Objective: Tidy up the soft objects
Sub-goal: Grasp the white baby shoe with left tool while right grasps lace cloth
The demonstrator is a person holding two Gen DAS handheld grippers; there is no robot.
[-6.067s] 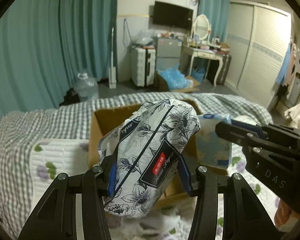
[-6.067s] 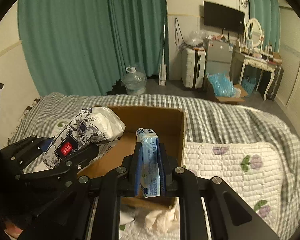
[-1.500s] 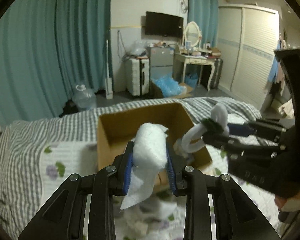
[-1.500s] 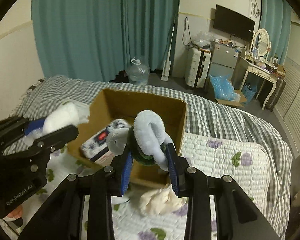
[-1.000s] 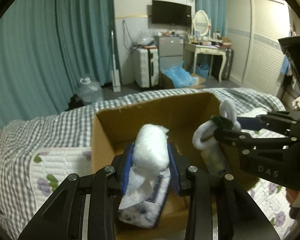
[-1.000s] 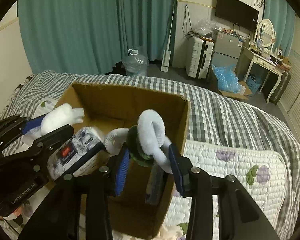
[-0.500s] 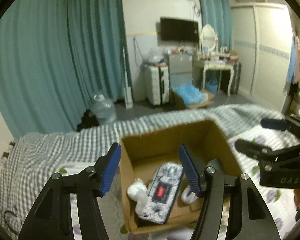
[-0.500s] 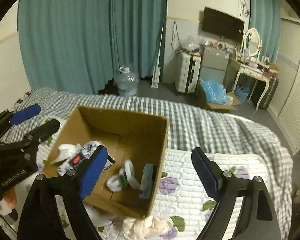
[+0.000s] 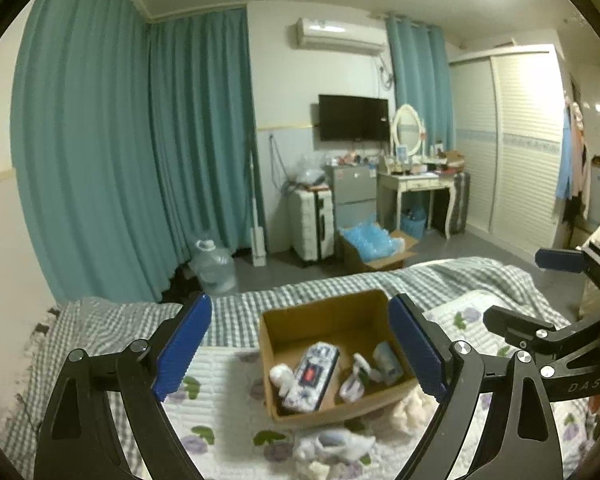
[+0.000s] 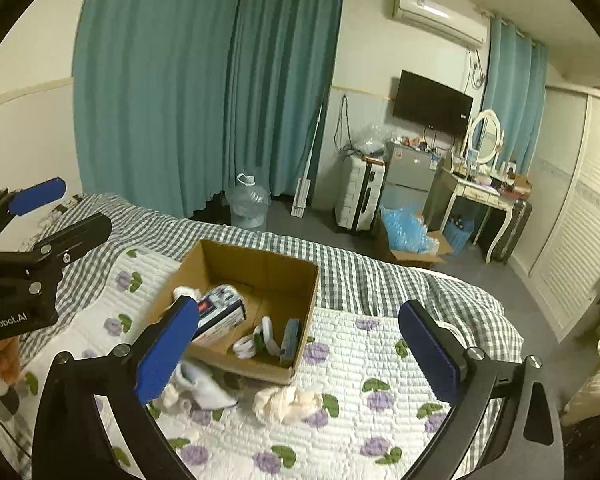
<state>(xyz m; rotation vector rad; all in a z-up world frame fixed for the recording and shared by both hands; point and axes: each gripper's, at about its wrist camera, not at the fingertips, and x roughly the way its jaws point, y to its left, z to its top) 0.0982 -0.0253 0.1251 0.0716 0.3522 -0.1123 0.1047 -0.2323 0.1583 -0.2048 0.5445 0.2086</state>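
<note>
Quilted bed (image 10: 340,432) carries my cardboard box (image 10: 308,300); both fingers are opening, empty. Loose cream cloth (image 10: 286,400) lies just before the box, below my right gripper (image 10: 300,354), seemingly nearer than the left gripper (image 9: 300,350).

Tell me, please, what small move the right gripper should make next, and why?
Probably lower the right gripper, its jaws opening with nothing between them, toward the cream crumpled cloth on the quilt just in front of the cardboard box. It lies outside the box, which already holds other soft items.
</note>
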